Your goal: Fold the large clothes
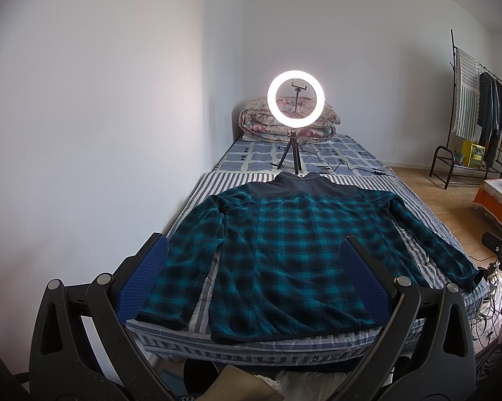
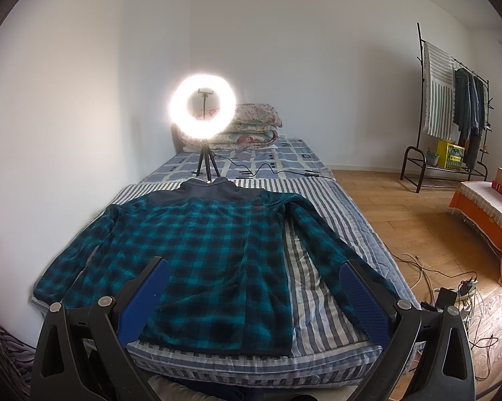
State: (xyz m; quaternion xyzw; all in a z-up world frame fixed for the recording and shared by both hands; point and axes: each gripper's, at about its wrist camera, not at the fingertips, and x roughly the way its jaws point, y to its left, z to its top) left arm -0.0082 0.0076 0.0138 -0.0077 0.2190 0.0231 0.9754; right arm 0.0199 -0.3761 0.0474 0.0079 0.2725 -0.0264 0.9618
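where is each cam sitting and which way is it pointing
Left wrist: on the left gripper at the bed's foot, facing up the bed over the plaid jacket; its open blue-padded fingers show, and the other gripper's edge far right.
Right wrist: on the right gripper, further right, same heading, more floor visible; open fingers show.
Shared: jacket, bed, ring light, folded quilt, clothes rack.

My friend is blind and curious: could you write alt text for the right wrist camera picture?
A teal and black plaid jacket lies spread flat on a striped bed, sleeves out, framed by the open right gripper with blue pads. Behind it a lit ring light stands on a small tripod.
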